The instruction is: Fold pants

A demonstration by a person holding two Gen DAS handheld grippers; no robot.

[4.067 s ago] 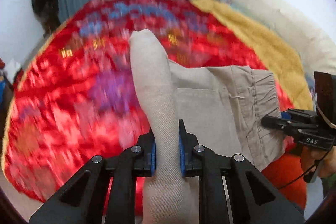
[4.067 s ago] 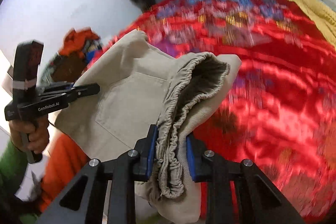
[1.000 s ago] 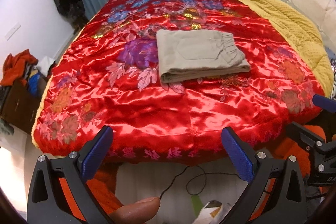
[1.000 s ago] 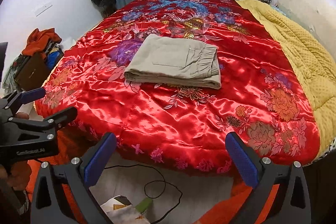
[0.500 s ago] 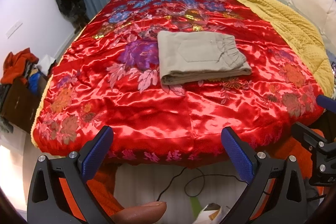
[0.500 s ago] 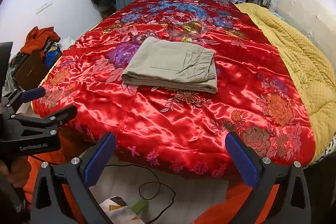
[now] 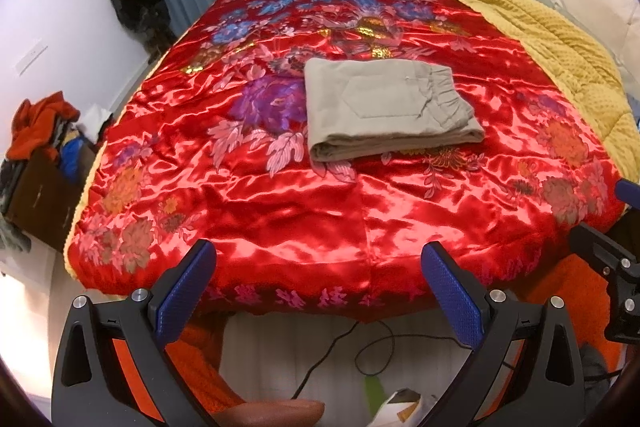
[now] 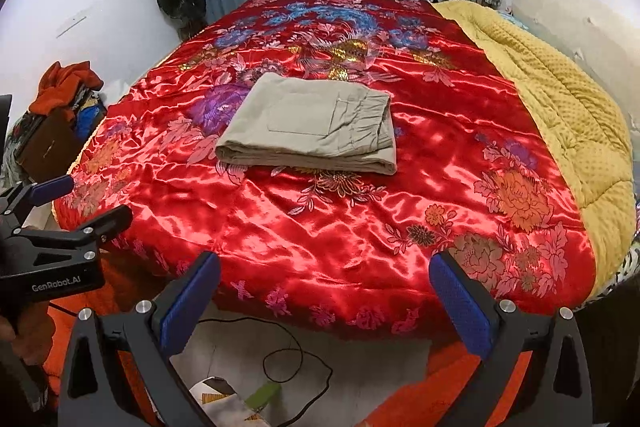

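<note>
Both grippers, which seconds earlier pinched the beige cloth, have let go and drawn back past the foot of the bed, leaving the pants (image 7: 388,109) folded flat. The left gripper (image 7: 318,291) hangs with its blue-padded jaws spread wide and nothing between them; the right gripper (image 8: 324,297) is likewise agape and empty. The pants rest near the middle of the red satin bedspread (image 7: 360,211), well apart from the yellow quilt (image 7: 552,43) along its right side.

Judging by the tidy rectangle, the folding itself looks finished and the retreat is the step in hand; what remains calls for little more than holding clear, or at most a light smoothing of the top layer should an edge need it.

The bundle's long axis runs across the bedspread, roughly parallel to its near edge. The elastic waistband (image 8: 380,119) points toward the yellow quilt, the thick folded edge faces the grippers, and a patch pocket (image 7: 380,99) lies uppermost.
</note>
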